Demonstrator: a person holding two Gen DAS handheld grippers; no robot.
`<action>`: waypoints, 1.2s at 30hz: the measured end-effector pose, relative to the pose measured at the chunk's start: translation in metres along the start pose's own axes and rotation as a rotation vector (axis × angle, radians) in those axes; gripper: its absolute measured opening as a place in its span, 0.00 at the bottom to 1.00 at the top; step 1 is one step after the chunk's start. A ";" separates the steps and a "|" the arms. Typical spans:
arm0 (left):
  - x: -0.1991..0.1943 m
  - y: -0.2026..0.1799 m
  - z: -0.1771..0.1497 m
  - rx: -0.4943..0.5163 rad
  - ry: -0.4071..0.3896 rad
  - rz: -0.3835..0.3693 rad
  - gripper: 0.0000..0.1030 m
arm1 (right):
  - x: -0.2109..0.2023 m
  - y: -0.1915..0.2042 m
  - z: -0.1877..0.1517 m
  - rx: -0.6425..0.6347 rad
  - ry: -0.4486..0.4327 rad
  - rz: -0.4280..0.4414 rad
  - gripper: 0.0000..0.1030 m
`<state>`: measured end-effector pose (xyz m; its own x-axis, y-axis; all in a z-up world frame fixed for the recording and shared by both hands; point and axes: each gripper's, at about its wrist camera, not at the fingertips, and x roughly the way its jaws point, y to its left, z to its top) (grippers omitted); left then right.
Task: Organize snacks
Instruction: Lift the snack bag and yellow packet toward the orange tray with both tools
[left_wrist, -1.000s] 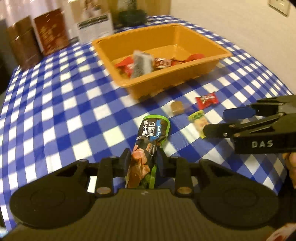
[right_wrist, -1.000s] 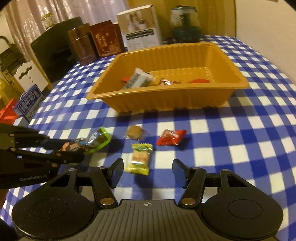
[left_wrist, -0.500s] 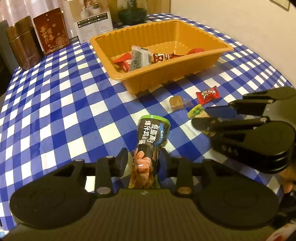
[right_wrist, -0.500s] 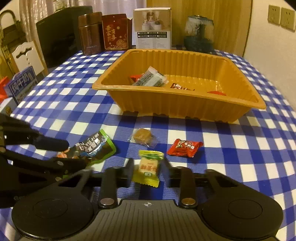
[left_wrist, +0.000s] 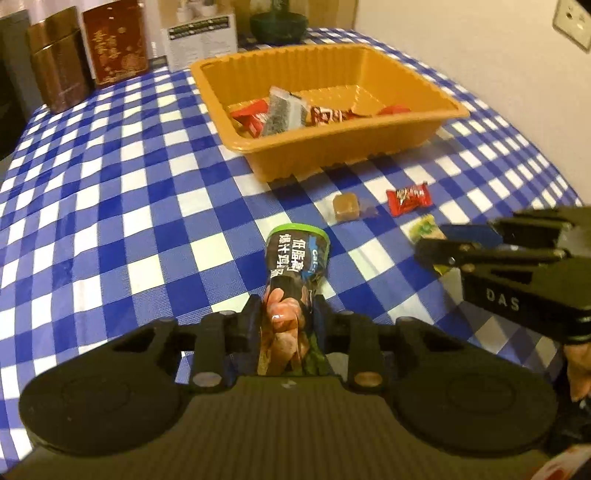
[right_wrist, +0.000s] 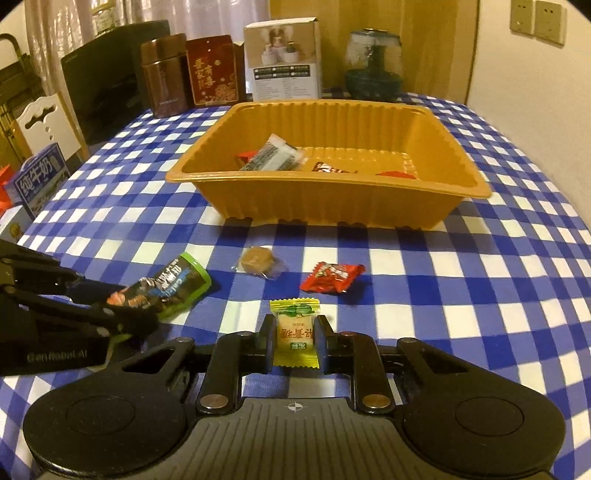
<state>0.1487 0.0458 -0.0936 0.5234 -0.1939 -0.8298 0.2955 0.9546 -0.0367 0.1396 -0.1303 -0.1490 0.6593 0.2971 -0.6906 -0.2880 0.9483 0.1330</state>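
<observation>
Two snack packets gripped on the checked tablecloth (right_wrist: 480, 295), short of the orange tray (right_wrist: 369, 210).

The left gripper (left_wrist: 284, 325), closing, pinches the soft, crinkly chicken-snack pouch (left_wrist: 295, 266) at its tail; the right gripper (right_wrist: 293, 338) clamps the small yellow candy (right_wrist: 294, 332) midway, light and slippery.

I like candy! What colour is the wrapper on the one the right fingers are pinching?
Yellow with green on it, seen best in the right wrist view: the yellow candy.

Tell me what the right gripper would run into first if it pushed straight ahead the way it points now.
Probably the checked tablecloth, since the right gripper, shut on the yellow candy, points downward; the red candy lies just right of that line, depth unclear.
</observation>
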 end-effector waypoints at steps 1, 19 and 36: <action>-0.004 -0.001 0.000 -0.014 -0.008 0.000 0.25 | -0.004 -0.001 0.000 0.006 -0.002 0.002 0.21; -0.059 -0.039 -0.007 -0.181 -0.092 0.026 0.25 | -0.070 -0.016 0.002 0.057 -0.071 0.000 0.21; -0.089 -0.059 -0.004 -0.195 -0.132 0.027 0.25 | -0.106 -0.024 0.003 0.069 -0.112 0.002 0.21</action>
<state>0.0817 0.0078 -0.0198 0.6330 -0.1831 -0.7522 0.1265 0.9830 -0.1328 0.0790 -0.1839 -0.0771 0.7332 0.3064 -0.6071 -0.2441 0.9518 0.1856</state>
